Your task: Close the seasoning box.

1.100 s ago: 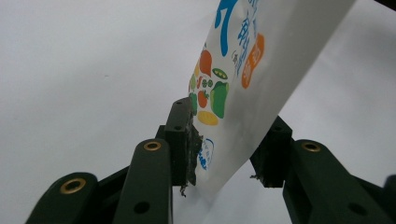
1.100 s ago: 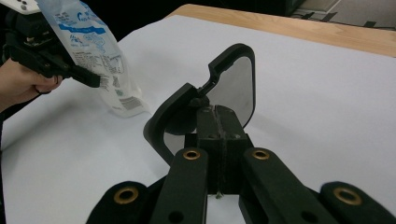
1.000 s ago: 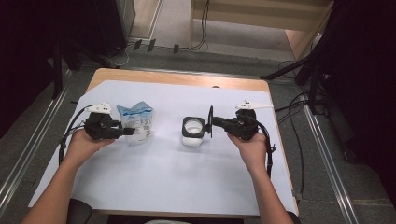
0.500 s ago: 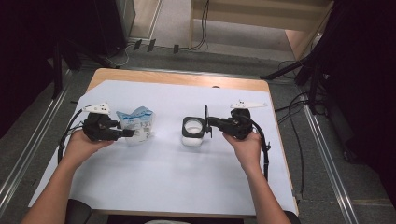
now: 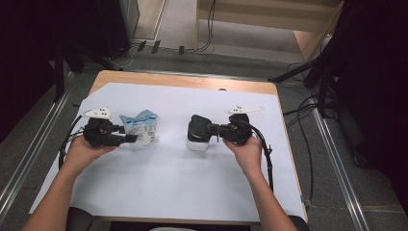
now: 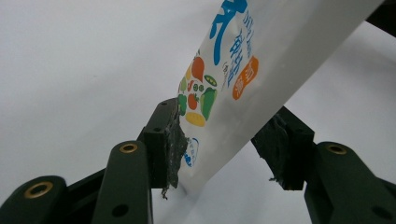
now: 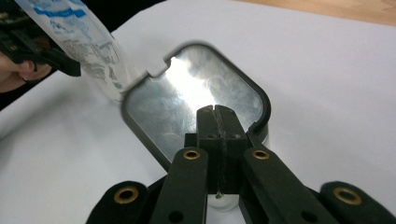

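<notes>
Pouch (image 5: 140, 128): a white and blue printed bag that is lying on the left half of the white sheet (image 5: 159, 192), well apart from the container.
Left gripper (image 5: 134, 139): its jaws have just been opening; in the left gripper view the pouch (image 6: 233, 88) is passing between them, brushing one pad (image 6: 173, 144) while the other is standing clear.
Container (image 5: 198, 143): a small clear tub that is sitting near the sheet's middle, its dark lid (image 7: 196, 102) hanging over it.
Right gripper (image 5: 210, 128): its jaws are pressing fully together right at the lid's near edge; whether anything is pinched I cannot tell.
Table (image 5: 192, 82): its wooden edge is showing beyond the sheet.
</notes>
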A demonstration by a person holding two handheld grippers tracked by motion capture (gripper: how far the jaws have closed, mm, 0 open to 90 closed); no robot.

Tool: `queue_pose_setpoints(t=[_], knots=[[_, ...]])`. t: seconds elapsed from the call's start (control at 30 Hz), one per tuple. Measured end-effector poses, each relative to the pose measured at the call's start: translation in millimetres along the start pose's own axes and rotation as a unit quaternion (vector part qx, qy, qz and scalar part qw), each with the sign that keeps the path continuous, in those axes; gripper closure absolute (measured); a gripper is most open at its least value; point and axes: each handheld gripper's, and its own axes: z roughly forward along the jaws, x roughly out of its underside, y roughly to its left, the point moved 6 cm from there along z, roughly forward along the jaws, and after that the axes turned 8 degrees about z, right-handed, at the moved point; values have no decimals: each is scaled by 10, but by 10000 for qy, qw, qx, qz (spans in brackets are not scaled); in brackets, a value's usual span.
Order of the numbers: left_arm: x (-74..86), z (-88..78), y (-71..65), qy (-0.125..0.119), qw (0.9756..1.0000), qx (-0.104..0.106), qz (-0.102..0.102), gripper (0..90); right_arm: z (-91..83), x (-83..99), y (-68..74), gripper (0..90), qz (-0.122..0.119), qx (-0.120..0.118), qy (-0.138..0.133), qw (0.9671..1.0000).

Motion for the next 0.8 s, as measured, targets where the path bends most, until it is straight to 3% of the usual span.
queue_pose_setpoints(t=[0.27,0.37,0.5,0.8], knots=[[4,-18,-17,-8,10000,13,23,487,64,18,-5,900,-105,13,46,9999],[2,-17,-21,6,10000,-23,39,472,43,7,-8,855,-145,22,-17,9999],[3,-35,-38,28,10000,-32,46,451,-40,-18,-32,800,-218,122,-124,9996],[4,-80,-45,-20,9999,-83,66,436,-263,-38,-186,760,-15,315,-425,9986]])
